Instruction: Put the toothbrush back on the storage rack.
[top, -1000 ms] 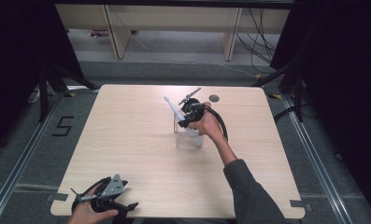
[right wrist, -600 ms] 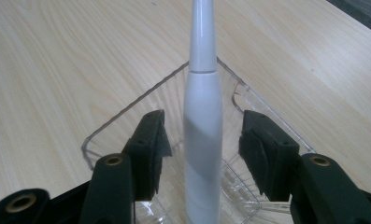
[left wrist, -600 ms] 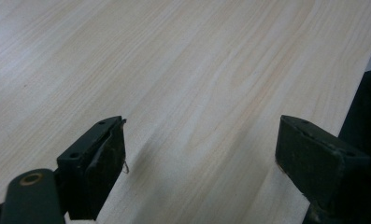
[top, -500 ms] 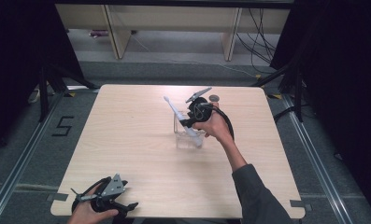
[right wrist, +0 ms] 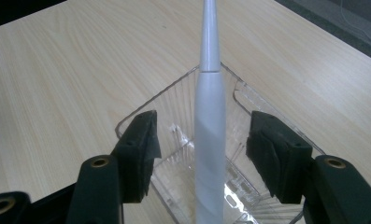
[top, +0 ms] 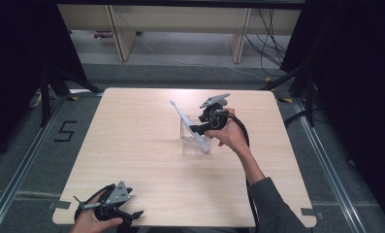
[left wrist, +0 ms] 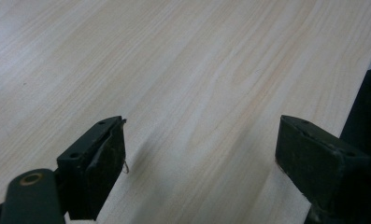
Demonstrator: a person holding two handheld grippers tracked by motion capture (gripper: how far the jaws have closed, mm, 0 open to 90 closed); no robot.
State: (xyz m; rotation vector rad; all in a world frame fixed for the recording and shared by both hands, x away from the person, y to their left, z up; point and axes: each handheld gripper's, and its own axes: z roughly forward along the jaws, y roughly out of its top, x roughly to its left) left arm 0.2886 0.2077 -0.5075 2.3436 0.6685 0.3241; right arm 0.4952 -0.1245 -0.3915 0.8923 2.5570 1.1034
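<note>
Right gripper (right wrist: 199, 154) jaws just opened, off toothbrush (right wrist: 206, 135); back straight out, don't tip box (right wrist: 174, 93). Left gripper (left wrist: 199, 163) spread, idle.

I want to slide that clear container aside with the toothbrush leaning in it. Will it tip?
Probably easily. The clear container looks thin-walled and light. The toothbrush leans well past its rim, so weight likely sits high and off-centre. The smooth table may let it slide, so push low.
</note>
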